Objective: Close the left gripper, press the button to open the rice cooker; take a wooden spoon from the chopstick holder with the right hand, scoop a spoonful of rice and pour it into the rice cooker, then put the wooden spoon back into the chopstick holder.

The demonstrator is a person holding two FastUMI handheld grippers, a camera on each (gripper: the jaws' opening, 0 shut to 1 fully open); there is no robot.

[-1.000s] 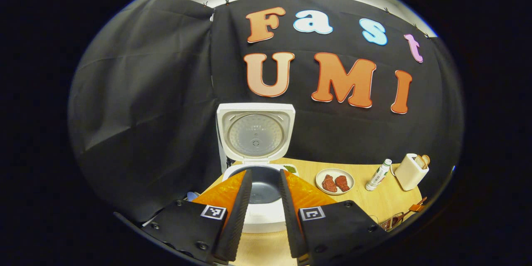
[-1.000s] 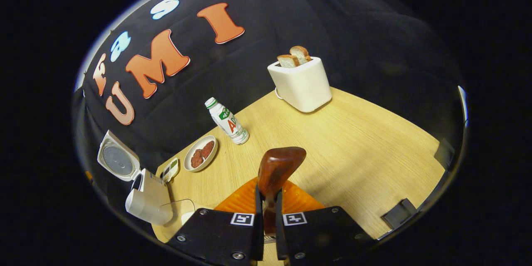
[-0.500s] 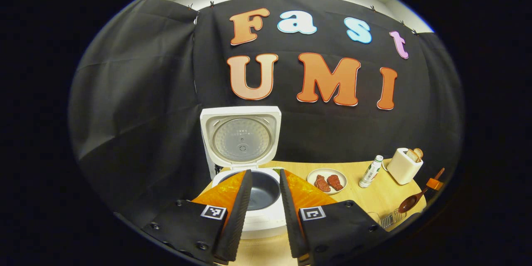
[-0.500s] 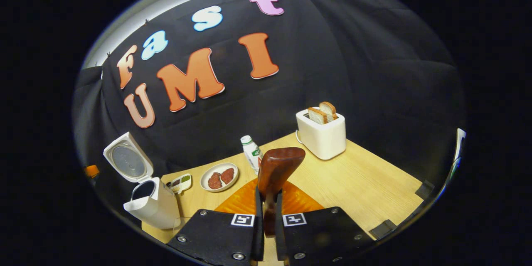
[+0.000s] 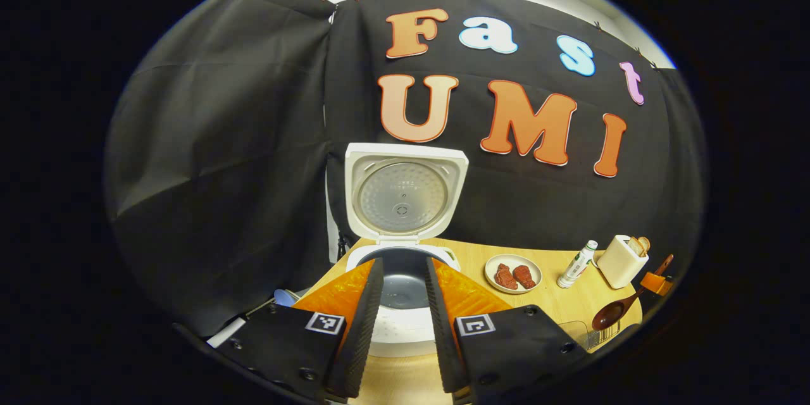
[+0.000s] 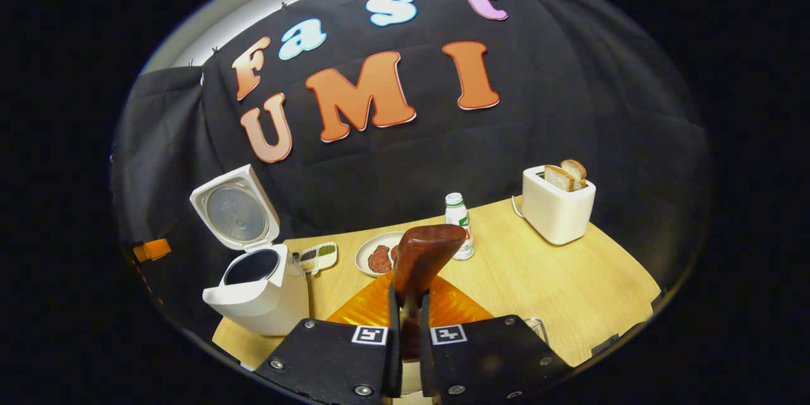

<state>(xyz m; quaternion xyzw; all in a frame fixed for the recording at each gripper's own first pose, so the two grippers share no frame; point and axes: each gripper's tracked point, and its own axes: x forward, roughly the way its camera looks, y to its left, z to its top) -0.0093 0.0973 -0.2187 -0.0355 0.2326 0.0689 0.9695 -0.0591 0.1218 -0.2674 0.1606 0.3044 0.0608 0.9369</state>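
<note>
You are working over a light wooden tabletop that is carrying everything in the booth. The white rice cooker is sitting at the left end with its lid standing upright and open, baring the dark inner pot. Your left tool is hovering just in front of that pot with its fingers apart and nothing between them. At the far right a white toaster is holding two slices of bread. Between cooker and toaster a white plate with red meat pieces is lying near a small white bottle with a green cap, and a little sauce dish is sitting beside the cooker. Your right tool is gripping the wooden spoon by its handle, the bowl rising above the fingers. In the left gripper view that spoon is hanging at the right edge over a wire holder.
</note>
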